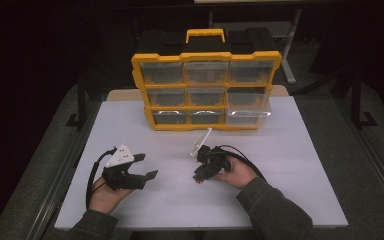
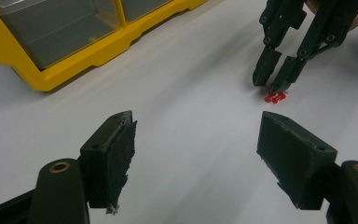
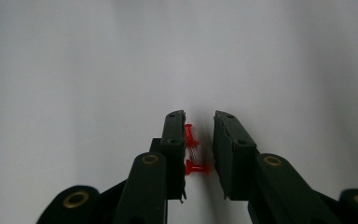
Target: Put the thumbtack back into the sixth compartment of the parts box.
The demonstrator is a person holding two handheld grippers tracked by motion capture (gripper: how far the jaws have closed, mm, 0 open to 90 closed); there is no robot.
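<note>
While the right tongs [image 3: 199,140] stand narrowed astride two red pushpins [image 3: 192,151] without yet pinching them, the left tongs [image 2: 193,154] rest released and empty at nine o'clock from them. The pins lie touching on the white worktop [image 1: 280,150]; I reckon they are feather-light, hard and prone to skid, best gripped across the plastic heads. At twelve o'clock stands one yellow organizer case [image 1: 207,90] with nine drawers.

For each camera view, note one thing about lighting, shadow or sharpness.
High view: the white table is lit, the surroundings fall into darkness, detail is soft. Left gripper view: the yellow organizer is slightly blurred; the right gripper casts a soft shadow. Right gripper view: the red pushpins are fairly sharp, the table evenly lit without glare.
</note>
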